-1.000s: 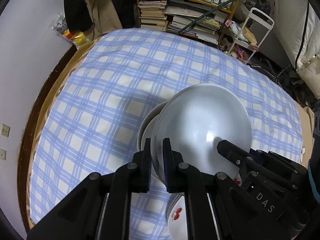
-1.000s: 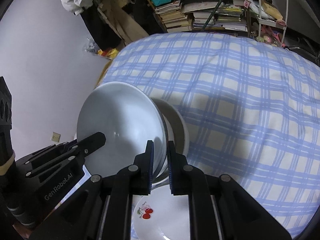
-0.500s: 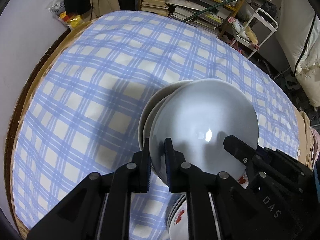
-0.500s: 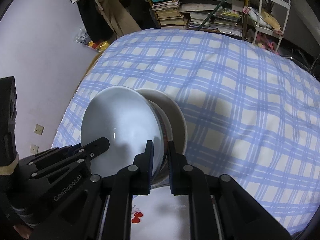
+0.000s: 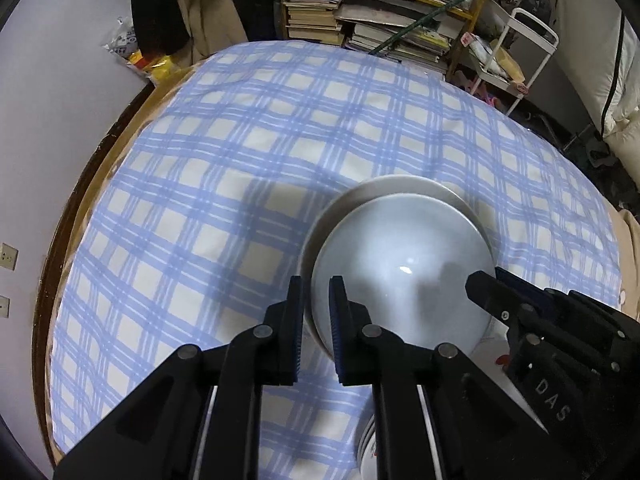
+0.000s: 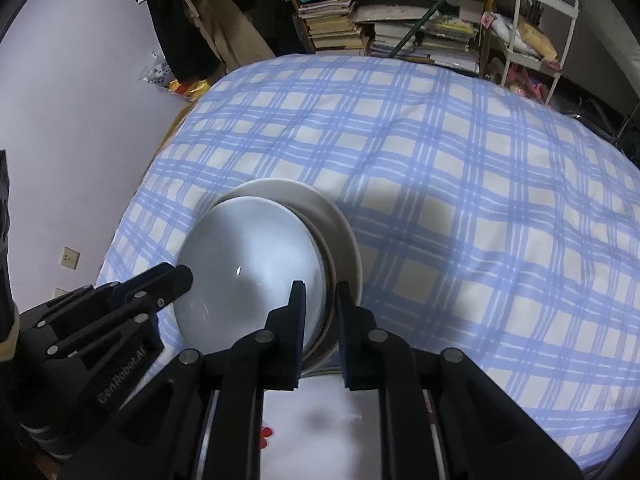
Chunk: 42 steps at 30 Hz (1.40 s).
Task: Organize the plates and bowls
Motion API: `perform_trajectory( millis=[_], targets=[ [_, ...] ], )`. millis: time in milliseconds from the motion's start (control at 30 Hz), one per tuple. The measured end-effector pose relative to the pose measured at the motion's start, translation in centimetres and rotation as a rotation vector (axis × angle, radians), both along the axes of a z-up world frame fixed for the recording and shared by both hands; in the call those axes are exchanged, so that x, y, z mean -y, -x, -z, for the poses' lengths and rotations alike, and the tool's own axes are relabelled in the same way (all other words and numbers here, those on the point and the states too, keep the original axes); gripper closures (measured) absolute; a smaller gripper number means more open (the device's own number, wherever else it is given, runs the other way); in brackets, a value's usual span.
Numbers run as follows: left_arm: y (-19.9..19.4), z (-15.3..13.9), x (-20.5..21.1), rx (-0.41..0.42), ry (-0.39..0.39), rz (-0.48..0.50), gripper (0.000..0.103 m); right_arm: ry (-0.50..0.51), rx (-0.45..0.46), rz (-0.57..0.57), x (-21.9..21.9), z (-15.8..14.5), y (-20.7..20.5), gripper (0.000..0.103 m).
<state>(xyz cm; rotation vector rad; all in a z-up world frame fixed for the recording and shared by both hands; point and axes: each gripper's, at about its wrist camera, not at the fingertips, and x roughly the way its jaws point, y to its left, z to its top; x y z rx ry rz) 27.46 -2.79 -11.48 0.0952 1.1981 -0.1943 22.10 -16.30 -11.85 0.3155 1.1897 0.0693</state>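
A pale blue-white bowl (image 5: 400, 272) sits nested in a stack of white bowls (image 5: 400, 186) on the blue checked tablecloth. My left gripper (image 5: 316, 304) straddles the bowl's left rim with a small gap between its fingers. My right gripper (image 6: 318, 304) straddles the right rim of the same bowl (image 6: 248, 260), also slightly parted; the stack (image 6: 340, 236) shows beyond it. Each gripper shows in the other's view. White plates with a red cherry print (image 6: 320, 432) lie under the grippers, near the front edge.
The round table (image 5: 240, 160) has a dark wooden rim (image 5: 64, 232) at the left, close to a wall. Bookshelves (image 5: 380, 20) and a white cart (image 5: 516, 52) stand beyond the far edge.
The bowl has come down from a tilted hold into the stack and now sits level. Both grippers' fingers have parted slightly from its rim.
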Motion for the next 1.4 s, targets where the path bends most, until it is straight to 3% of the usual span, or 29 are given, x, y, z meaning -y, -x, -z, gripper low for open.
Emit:
perform_trajectory(
  millis=[133,333,467,733,800,967,1200,1400],
  targets=[
    [0.0,-0.2,-0.8,0.0,0.003,-0.016,0.088,-0.002,0.022,0.009,0.6,-0.6,0.2,0.087],
    [0.0,-0.8,-1.9,0.012,0.005,-0.027,0.087,-0.098,0.054,0.067,2.6,-1.9,0.7,0.085],
    [-0.3,-1.4,-3.2,0.02,0.005,-0.041,0.082,-0.081,0.048,0.075,3.6,-1.9,0.7,0.051],
    [-0.6,0.0,-5.8,-0.003,0.028,-0.102,0.08,-0.077,0.027,0.11,5.0,-0.3,1.3,0.023],
    [-0.5,0.4,-6.0,-0.008,0.038,-0.108,0.075,-0.065,0.025,0.115,5.3,0.1,1.5,0.014],
    [-0.8,1.6,-6.5,-0.047,0.041,-0.11,0.063,-0.028,-0.021,0.114,5.9,1.4,1.6,0.01],
    [-0.8,2.2,-7.2,-0.083,0.147,-0.115,0.038,-0.021,-0.028,0.068,5.8,2.1,1.5,0.008],
    [-0.7,2.3,-6.7,-0.074,0.14,-0.097,0.038,-0.075,-0.022,0.099,6.0,2.3,1.5,0.008]
  ],
)
